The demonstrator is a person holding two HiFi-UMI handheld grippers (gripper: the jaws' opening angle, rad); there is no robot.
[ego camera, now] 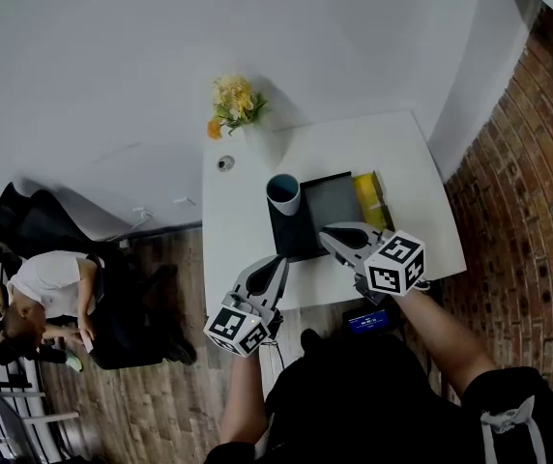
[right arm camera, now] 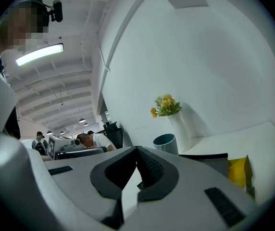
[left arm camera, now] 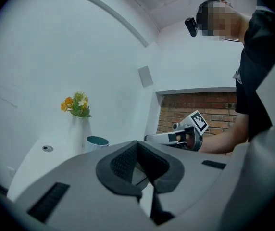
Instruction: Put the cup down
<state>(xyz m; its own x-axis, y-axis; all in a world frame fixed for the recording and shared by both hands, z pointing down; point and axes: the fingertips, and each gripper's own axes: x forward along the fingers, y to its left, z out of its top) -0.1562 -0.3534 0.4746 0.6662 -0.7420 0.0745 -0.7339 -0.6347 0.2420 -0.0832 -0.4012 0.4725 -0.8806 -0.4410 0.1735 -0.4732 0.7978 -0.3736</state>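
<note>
The teal-and-white cup [ego camera: 283,193] stands upright on the back left corner of a dark tray [ego camera: 330,206] on the white table [ego camera: 422,177]. No gripper touches it. My left gripper [ego camera: 276,269] hovers at the table's front edge, below the cup, jaws shut and empty. My right gripper [ego camera: 329,235] is shut too, empty, with its tips over the tray's front edge. In the left gripper view the cup [left arm camera: 97,142] stands beyond the shut jaws [left arm camera: 138,147], with the right gripper [left arm camera: 178,137] to its right. In the right gripper view the cup [right arm camera: 166,142] stands beyond the shut jaws [right arm camera: 137,154].
A white vase of yellow and orange flowers [ego camera: 257,138] stands behind the cup at the table's back left. A yellow object [ego camera: 369,199] lies along the tray's right side. A round grommet [ego camera: 224,163] sits near the left edge. A person [ego camera: 49,288] sits at the lower left. A brick wall [ego camera: 528,182] is on the right.
</note>
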